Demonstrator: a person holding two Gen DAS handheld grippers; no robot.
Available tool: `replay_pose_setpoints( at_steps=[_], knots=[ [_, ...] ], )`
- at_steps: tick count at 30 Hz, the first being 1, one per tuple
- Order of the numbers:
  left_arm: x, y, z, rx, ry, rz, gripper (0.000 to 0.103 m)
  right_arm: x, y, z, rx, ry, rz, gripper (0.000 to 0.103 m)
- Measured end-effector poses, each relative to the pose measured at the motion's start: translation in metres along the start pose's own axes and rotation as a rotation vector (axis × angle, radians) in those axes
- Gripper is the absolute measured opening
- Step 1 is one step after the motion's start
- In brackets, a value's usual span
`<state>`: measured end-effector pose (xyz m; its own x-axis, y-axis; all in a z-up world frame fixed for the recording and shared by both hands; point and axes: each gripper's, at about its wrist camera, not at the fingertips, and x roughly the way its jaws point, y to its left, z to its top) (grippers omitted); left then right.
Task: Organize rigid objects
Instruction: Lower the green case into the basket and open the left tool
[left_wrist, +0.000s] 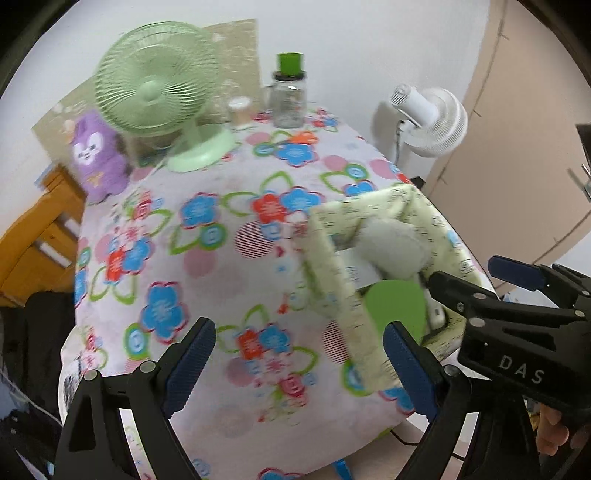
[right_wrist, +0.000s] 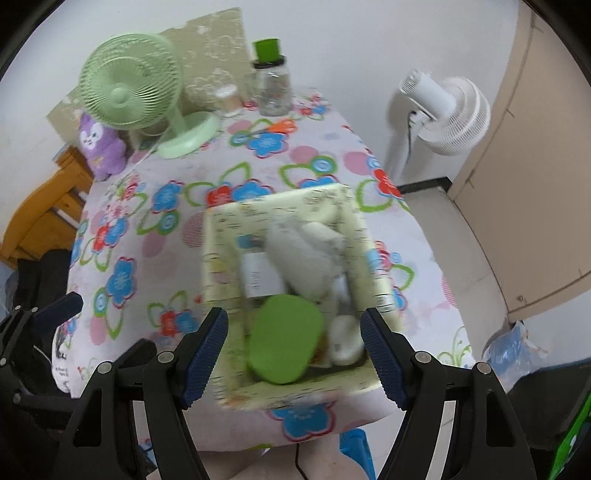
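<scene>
The left gripper (left_wrist: 299, 354) has its jaws wide apart with nothing between them; below it there is only the flowered cloth of the table (left_wrist: 229, 258), close to the near edge. The right gripper (right_wrist: 293, 350) also has its jaws apart, and they stand over the near end of the fabric storage box (right_wrist: 225, 280) without pressing on it, as far as the blurred picture lets me see. In the left wrist view the right gripper appears at the right side, above the box, and part of a hand (left_wrist: 554, 432) is visible behind it. The box sits on the table near its near right corner. Inside the box, nearest to the grippers, lies a green oval object (right_wrist: 284, 339), and just beside it a small white object (right_wrist: 345, 339). Behind them is a white bottle with a label (right_wrist: 258, 277) and a white plush toy (right_wrist: 310, 251); the details are unclear because of the blur. Along the far edge of the table stand a purple plush toy (left_wrist: 98, 155) at the left corner, then a green desk fan (left_wrist: 155, 92), a small jar (left_wrist: 240, 112), and a clear jar with a green cap (left_wrist: 290, 96). Beyond the table, on the floor at the right, stands a white fan (right_wrist: 447, 114).
</scene>
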<state>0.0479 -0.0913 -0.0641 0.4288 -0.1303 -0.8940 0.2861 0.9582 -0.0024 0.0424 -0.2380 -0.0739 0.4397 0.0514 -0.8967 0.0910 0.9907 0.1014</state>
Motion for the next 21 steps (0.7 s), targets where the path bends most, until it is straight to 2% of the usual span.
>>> replay_pose_setpoints(
  at_steps=[15,21],
  knots=[
    [-0.050,0.094,-0.045,-0.109,-0.075,0.059,0.094,-0.029,0.097,-0.021,-0.104,-0.072,0.041,0.077],
    [-0.068,0.115,-0.053,-0.116,-0.103,0.052,0.094,-0.041,0.118,-0.028,-0.114,-0.088,0.043,0.077]
  ],
)
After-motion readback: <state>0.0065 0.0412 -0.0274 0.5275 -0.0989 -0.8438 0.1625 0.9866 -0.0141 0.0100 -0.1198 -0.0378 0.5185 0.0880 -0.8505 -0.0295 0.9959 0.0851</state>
